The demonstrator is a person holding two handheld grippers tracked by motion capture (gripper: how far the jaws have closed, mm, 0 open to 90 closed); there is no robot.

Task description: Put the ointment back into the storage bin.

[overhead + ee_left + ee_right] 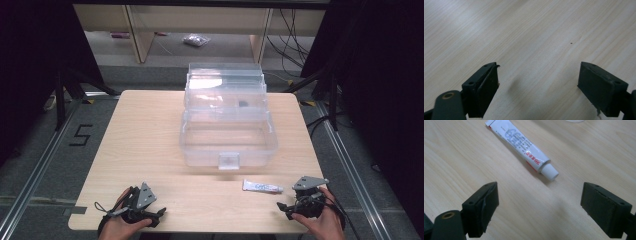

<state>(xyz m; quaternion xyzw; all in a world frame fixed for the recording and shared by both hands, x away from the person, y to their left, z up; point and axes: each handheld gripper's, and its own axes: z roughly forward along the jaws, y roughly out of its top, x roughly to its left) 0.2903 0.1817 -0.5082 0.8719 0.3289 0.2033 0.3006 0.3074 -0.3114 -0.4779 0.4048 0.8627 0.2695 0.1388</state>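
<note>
Near the desk's (150,130) front edge, the right gripper (539,200), jaws wide and empty, should straddle the tube's (520,141) middle, squared across it, before closing

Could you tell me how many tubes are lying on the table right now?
1. The white tube lies on the wooden table, in front of the clear plastic box and just ahead of the right tongs. The box's hazy walls could hide more.
</note>
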